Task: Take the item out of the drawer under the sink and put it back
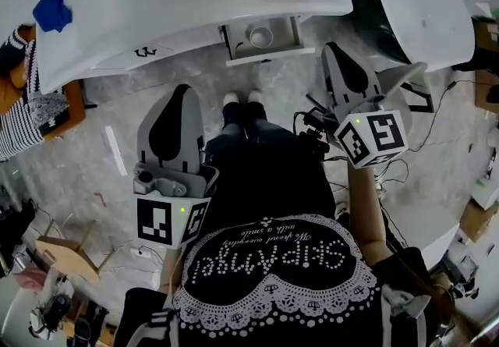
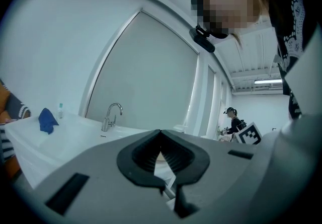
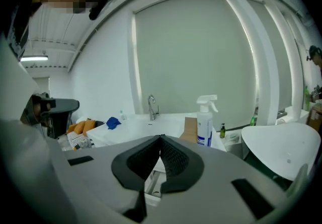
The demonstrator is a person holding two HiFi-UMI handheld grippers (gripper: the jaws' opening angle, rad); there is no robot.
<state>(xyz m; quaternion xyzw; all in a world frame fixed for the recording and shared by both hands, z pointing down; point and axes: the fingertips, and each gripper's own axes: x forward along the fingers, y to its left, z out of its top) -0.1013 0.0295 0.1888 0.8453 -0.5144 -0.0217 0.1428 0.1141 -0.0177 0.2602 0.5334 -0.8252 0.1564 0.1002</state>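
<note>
Left hand-held gripper [image 2: 161,131] and right hand-held gripper [image 3: 160,137] both have jaws pressed together, holding nothing.

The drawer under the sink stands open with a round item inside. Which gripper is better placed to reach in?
Right, probably. In the head view the right gripper ends close beside the open drawer; the left gripper sits farther back. Both are shut and empty.

Mock bathroom lab, sink counter [image 1: 203,6], faucet [image 2: 111,116]
</note>
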